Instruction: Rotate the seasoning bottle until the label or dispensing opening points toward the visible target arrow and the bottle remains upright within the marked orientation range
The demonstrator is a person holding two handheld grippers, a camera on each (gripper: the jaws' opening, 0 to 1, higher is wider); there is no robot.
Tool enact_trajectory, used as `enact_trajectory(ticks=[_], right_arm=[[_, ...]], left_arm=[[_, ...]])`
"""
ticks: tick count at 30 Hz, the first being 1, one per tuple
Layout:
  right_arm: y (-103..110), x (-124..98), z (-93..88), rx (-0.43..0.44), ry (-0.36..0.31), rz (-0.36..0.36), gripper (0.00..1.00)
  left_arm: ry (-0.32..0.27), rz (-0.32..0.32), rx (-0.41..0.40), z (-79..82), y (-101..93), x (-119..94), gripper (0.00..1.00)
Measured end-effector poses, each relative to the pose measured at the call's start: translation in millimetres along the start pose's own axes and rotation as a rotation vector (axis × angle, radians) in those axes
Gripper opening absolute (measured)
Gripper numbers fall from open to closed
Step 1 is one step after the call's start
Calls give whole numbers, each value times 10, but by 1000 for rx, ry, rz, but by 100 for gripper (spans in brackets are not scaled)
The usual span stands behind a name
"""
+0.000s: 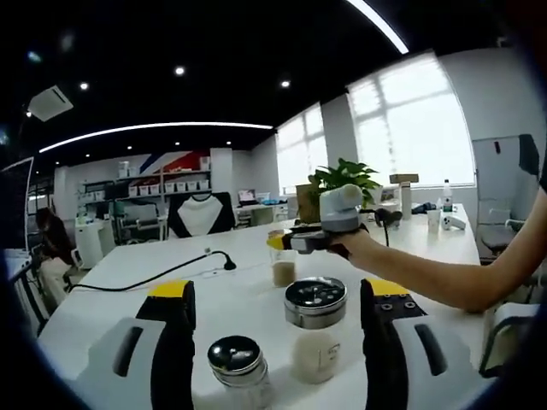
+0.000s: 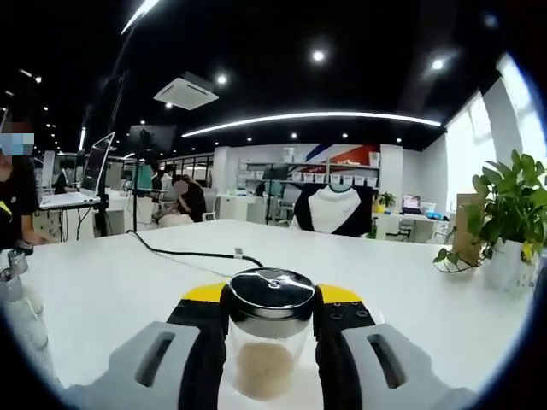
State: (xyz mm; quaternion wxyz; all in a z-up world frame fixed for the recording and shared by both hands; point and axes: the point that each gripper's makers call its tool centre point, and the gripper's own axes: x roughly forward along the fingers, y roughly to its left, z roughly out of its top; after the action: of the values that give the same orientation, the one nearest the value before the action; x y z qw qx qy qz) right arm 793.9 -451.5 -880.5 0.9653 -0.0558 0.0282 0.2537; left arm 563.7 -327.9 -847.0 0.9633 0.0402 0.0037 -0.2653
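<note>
The right gripper (image 2: 270, 329) is closed on a glass seasoning bottle (image 2: 270, 337) with a chrome lid, upright on the white table (image 2: 120, 282). The left gripper (image 1: 278, 329) has its jaws apart around a shaker (image 1: 314, 329) and a smaller shaker (image 1: 239, 367), touching neither. A black cable (image 2: 184, 253) and a potted plant (image 2: 508, 226) are farther away.

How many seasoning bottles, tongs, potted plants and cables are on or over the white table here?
Seasoning bottles: 3
Tongs, left tongs and right tongs: 2
Potted plant: 1
Black cable: 1
Total: 7
</note>
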Motion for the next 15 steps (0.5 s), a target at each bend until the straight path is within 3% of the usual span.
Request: enact_trajectory(ticks=[6,15], right_arm=[[37,-170,27,-2,-27,-21,36],[78,-396,46,21,-53,-11,36]], left_arm=[[8,-49,6,-5,-168,-40,84],[17,-66,14,-5,-301,-89,84]])
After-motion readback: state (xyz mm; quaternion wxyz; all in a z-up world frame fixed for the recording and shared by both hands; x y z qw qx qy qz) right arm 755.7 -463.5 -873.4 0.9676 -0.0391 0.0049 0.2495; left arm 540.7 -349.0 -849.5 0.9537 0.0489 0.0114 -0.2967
